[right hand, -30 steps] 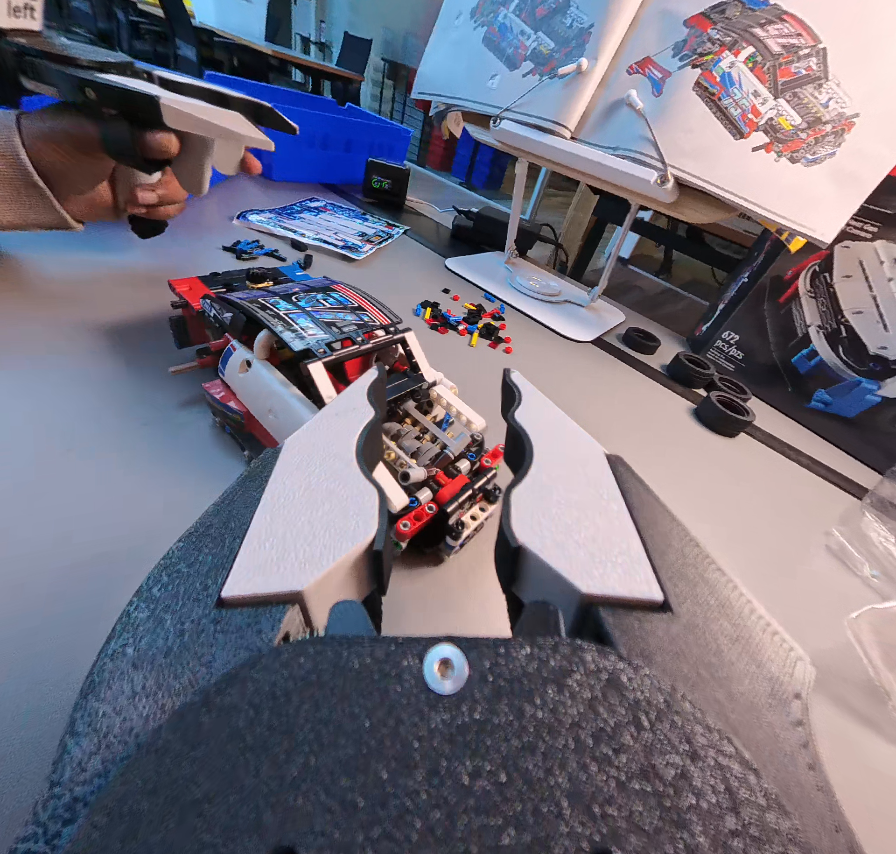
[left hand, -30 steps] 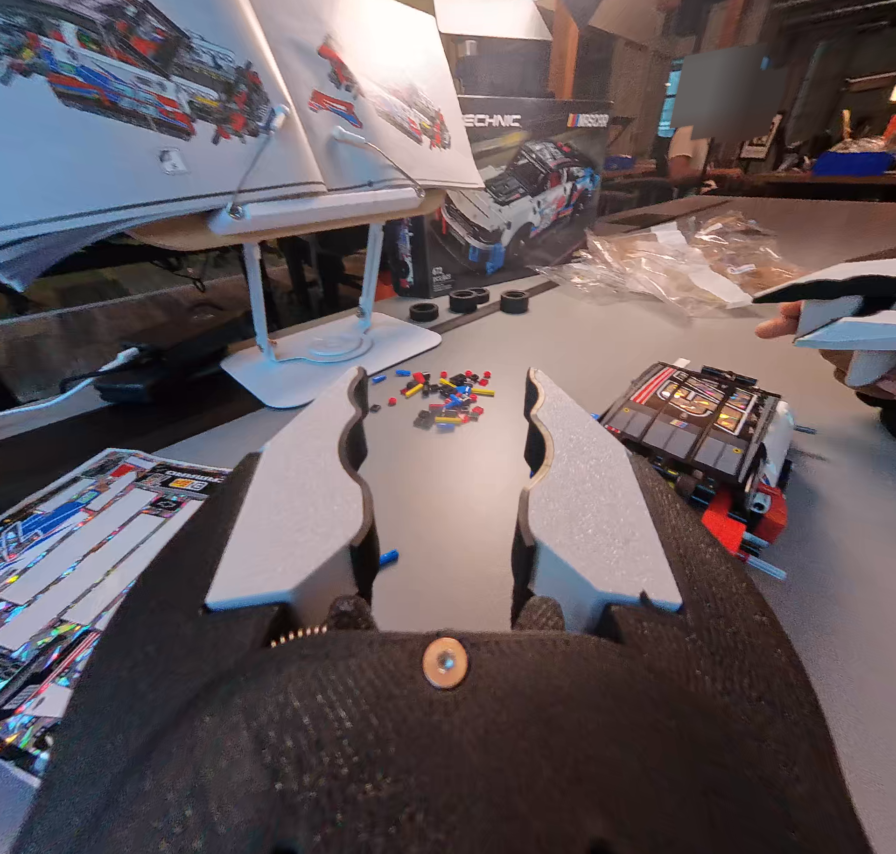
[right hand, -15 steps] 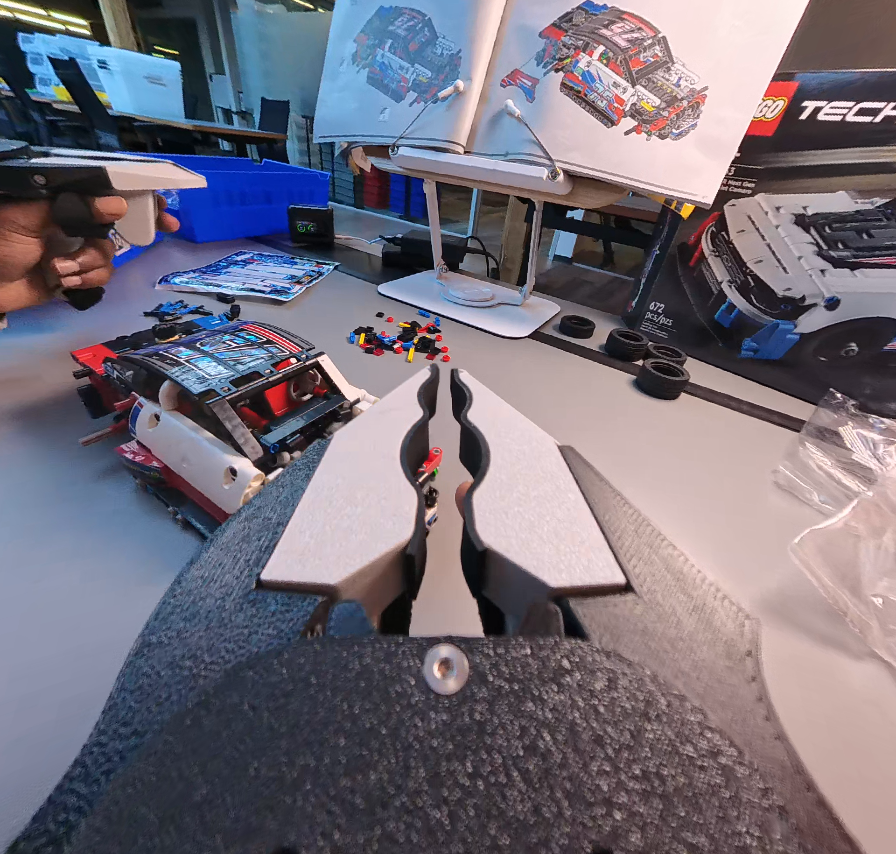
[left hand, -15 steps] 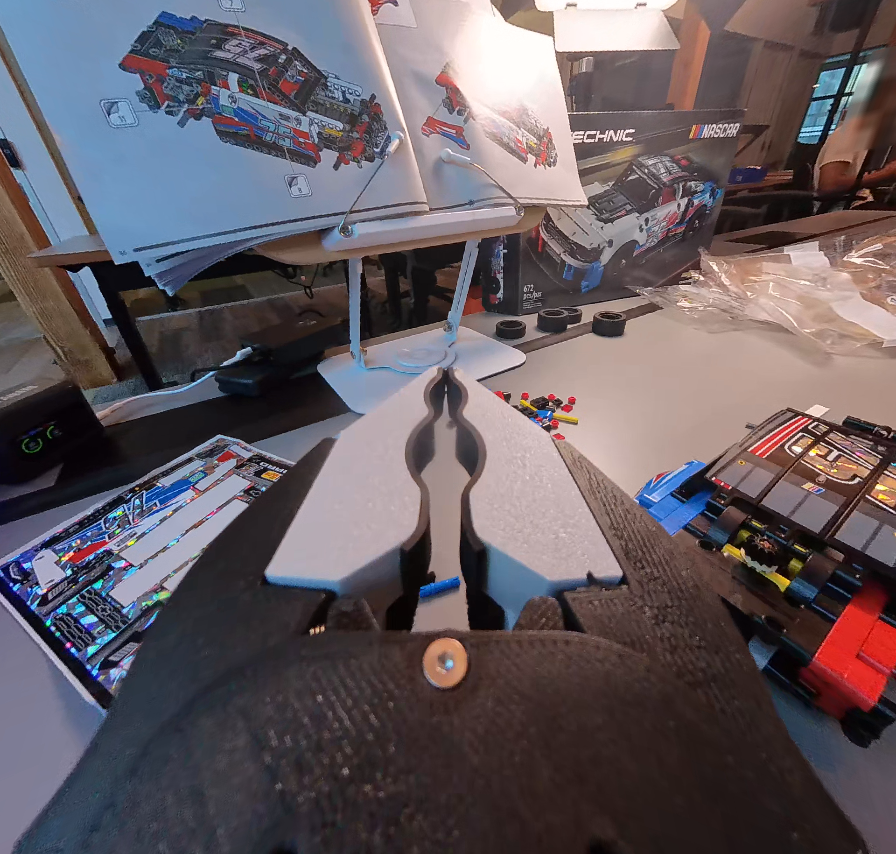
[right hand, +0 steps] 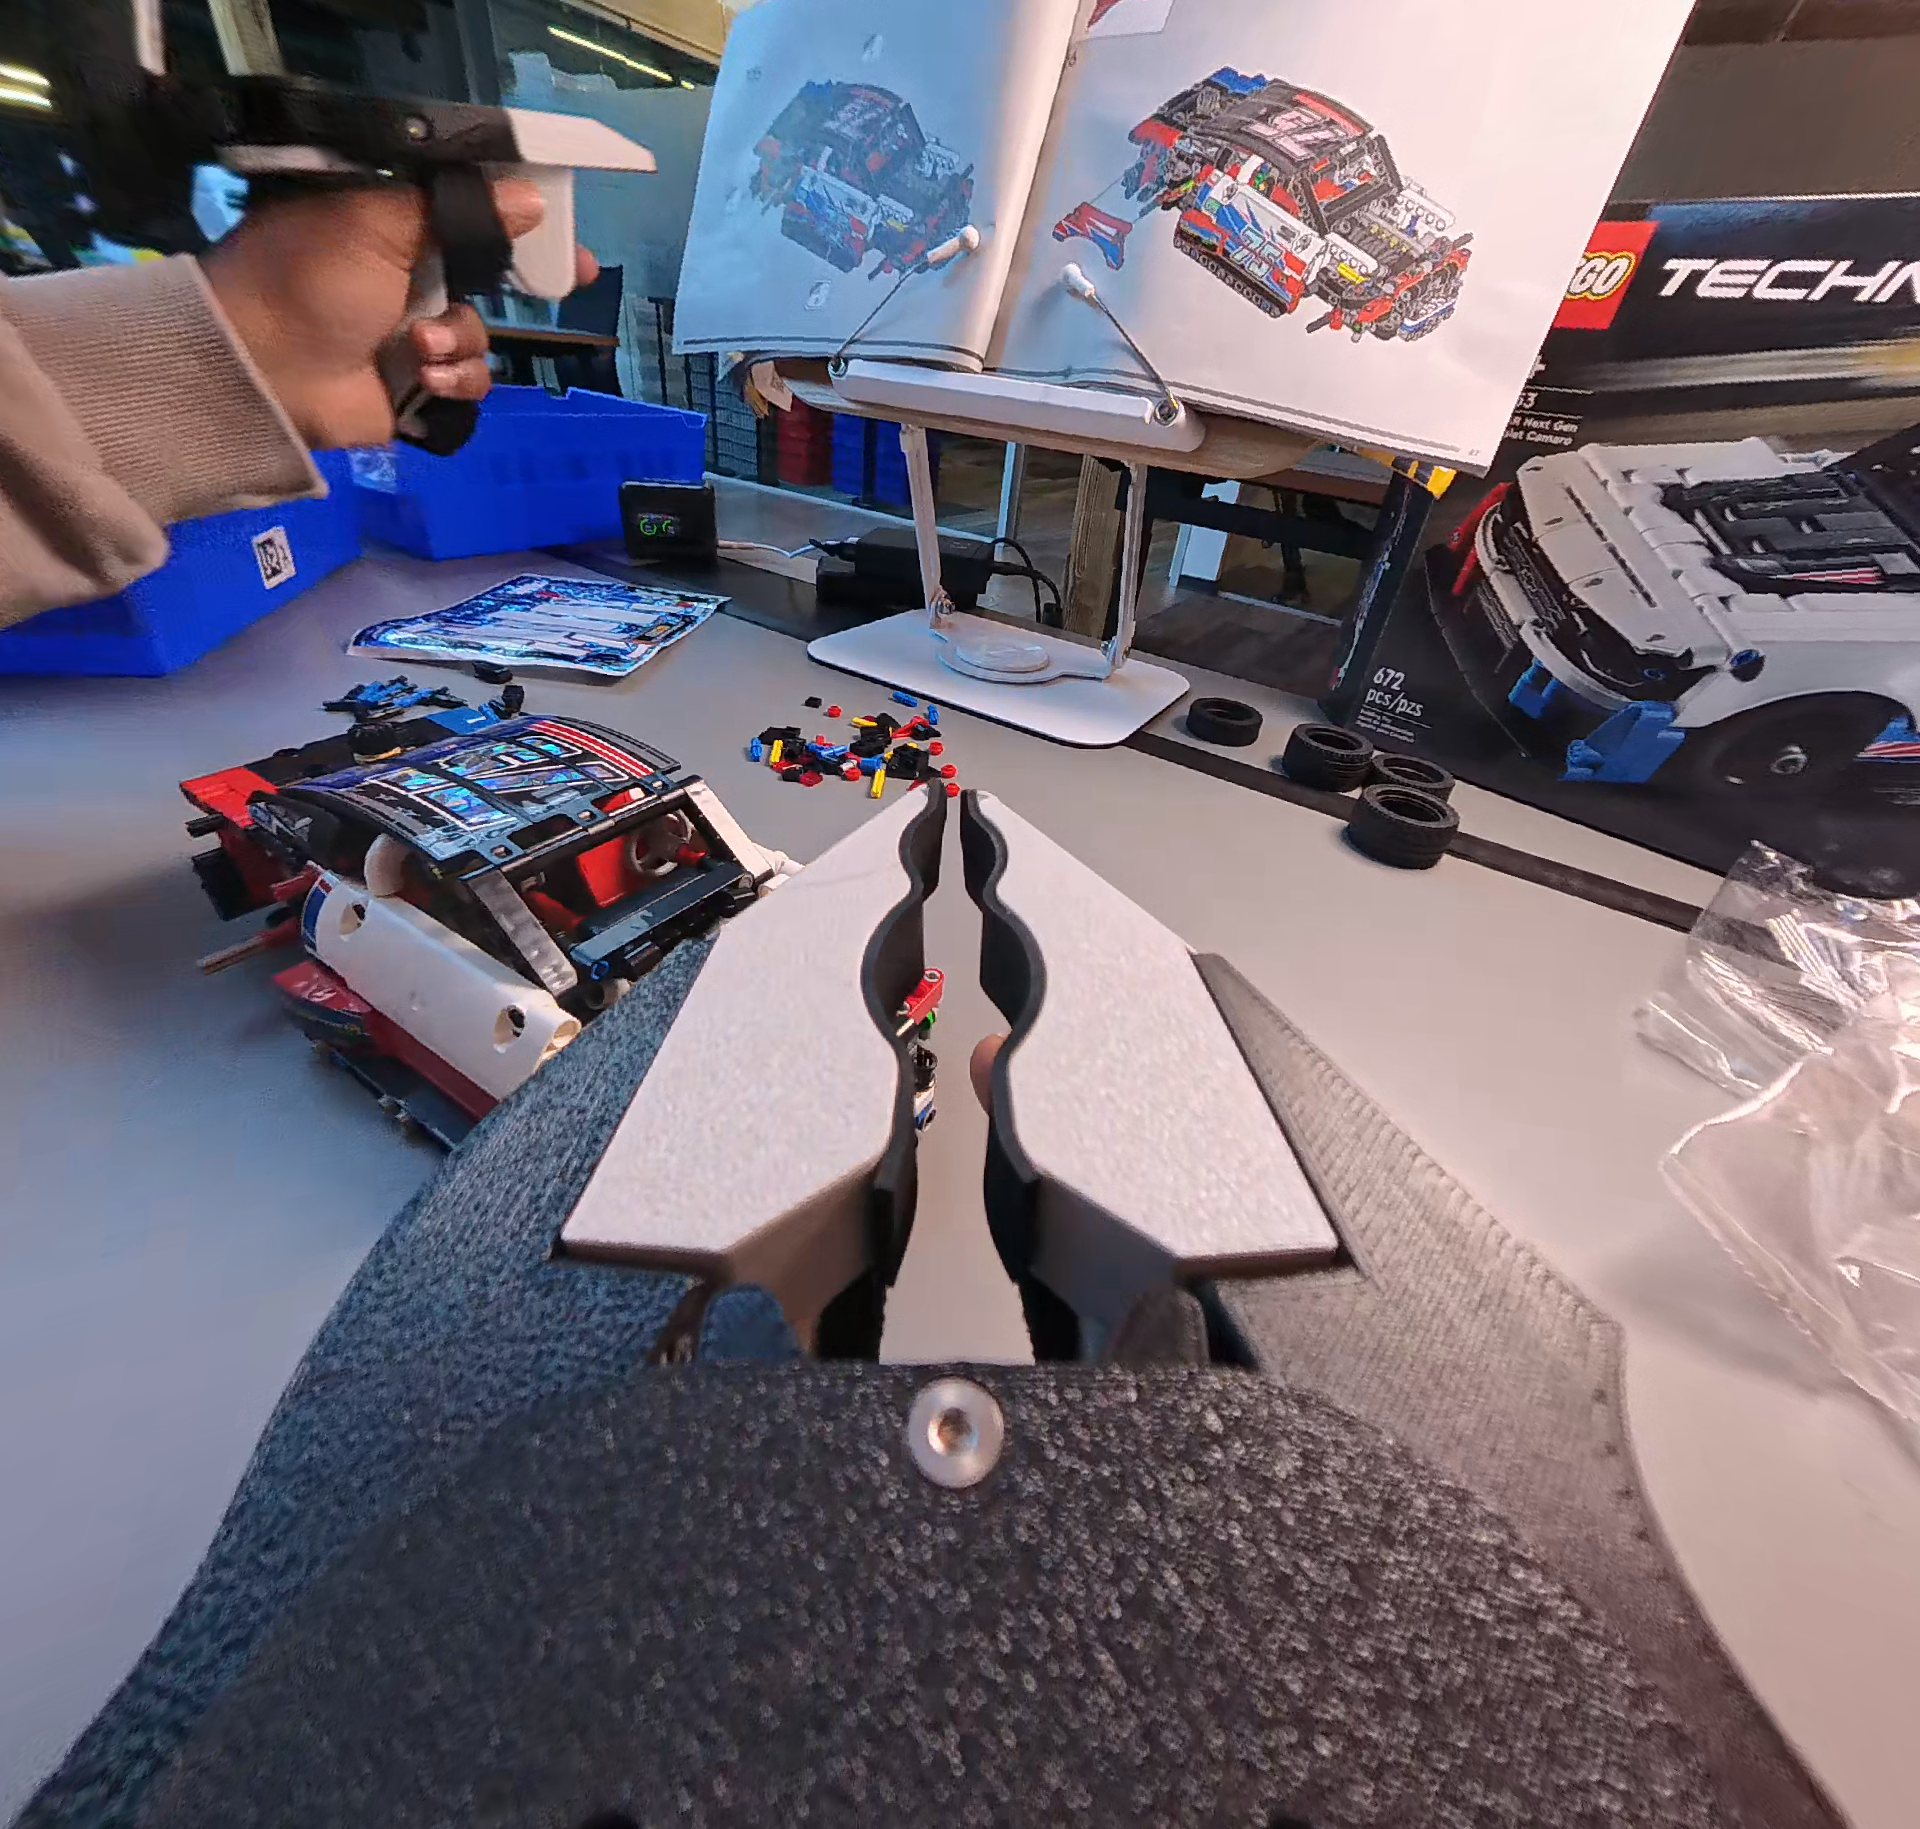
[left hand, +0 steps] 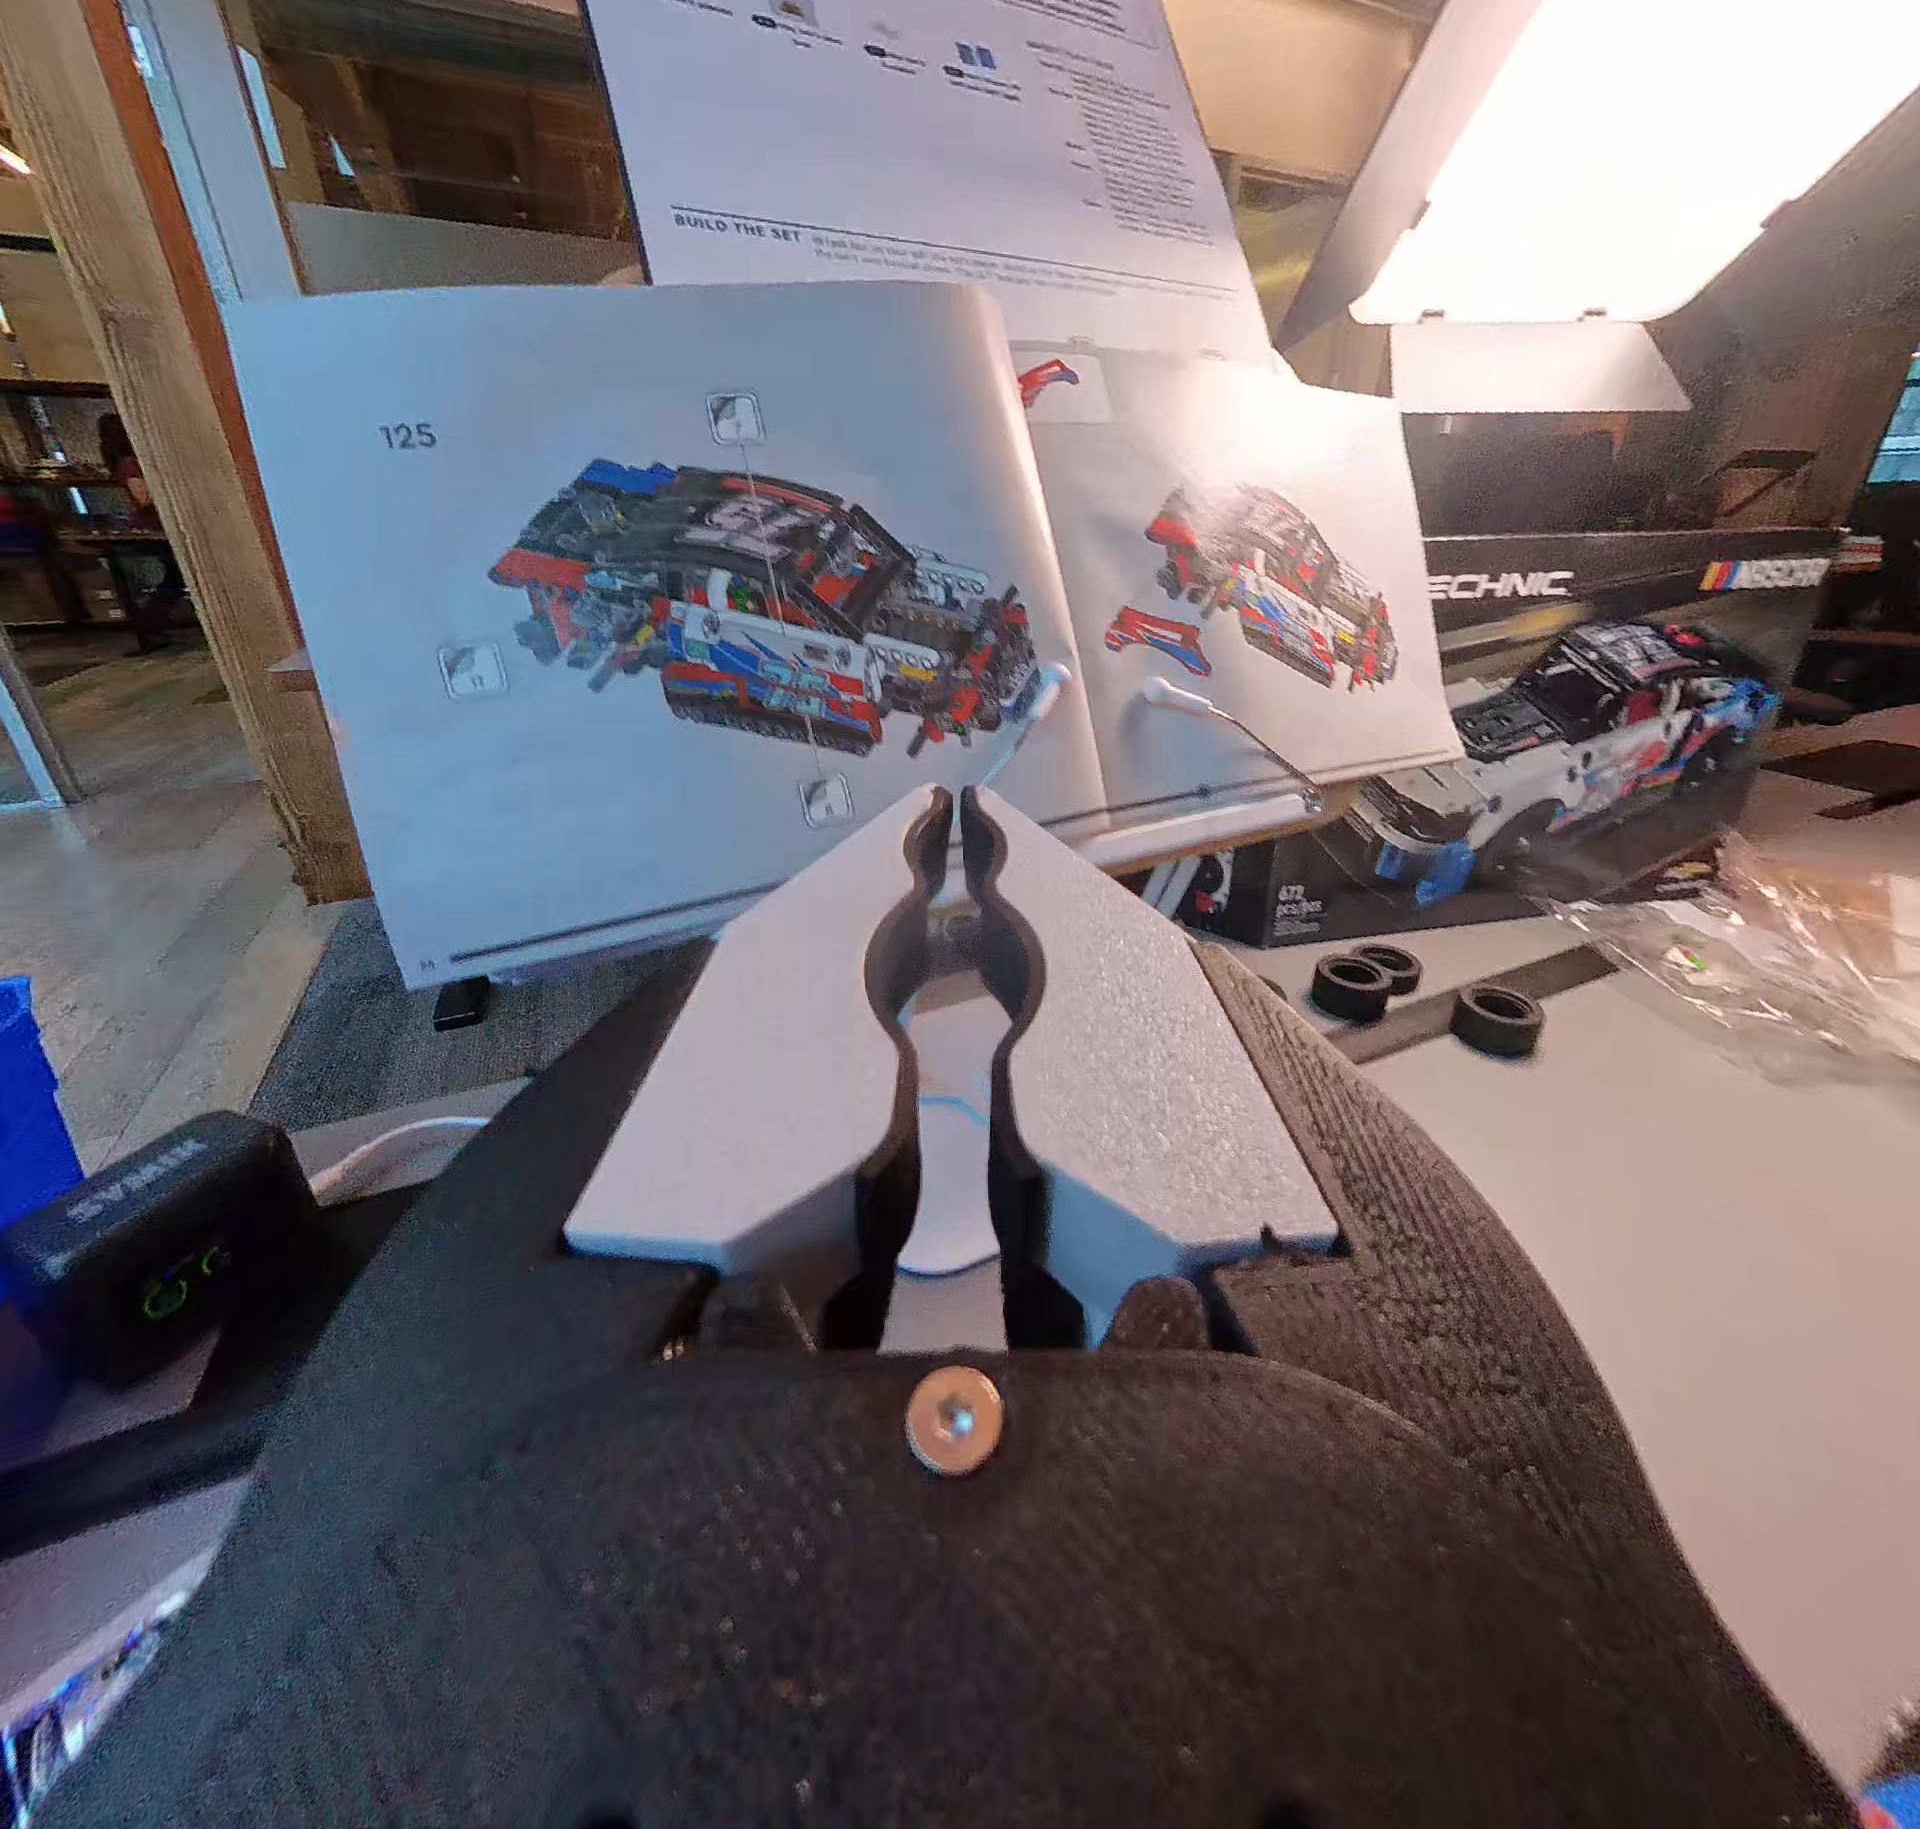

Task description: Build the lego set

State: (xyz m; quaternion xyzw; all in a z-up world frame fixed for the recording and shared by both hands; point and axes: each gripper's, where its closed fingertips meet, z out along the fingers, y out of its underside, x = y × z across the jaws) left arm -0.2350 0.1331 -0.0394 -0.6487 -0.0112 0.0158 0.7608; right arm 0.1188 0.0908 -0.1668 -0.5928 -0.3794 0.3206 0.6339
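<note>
Both nearly closed and empty, the left hand-held gripper [left hand: 954,811] lifts toward the open white instruction booklet [left hand: 665,616], apparently to check a step, while the right hand-held gripper [right hand: 954,811] hovers beside the half-built red, black and white lego car [right hand: 457,865] on the grey counter [right hand: 1299,958]

Left gripper [left hand: 955,811] is raised, fingers nearly together and empty; right gripper [right hand: 954,809] likewise, held low.

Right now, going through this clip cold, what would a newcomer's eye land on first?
Probably the open instruction booklet propped on its white stand at the back of the grey table, showing colourful car diagrams. Next, the half-built car lying left of the right gripper, whose fingers are closed. Behind the car, the left gripper is raised in a hand, pointing at the booklet.
</note>
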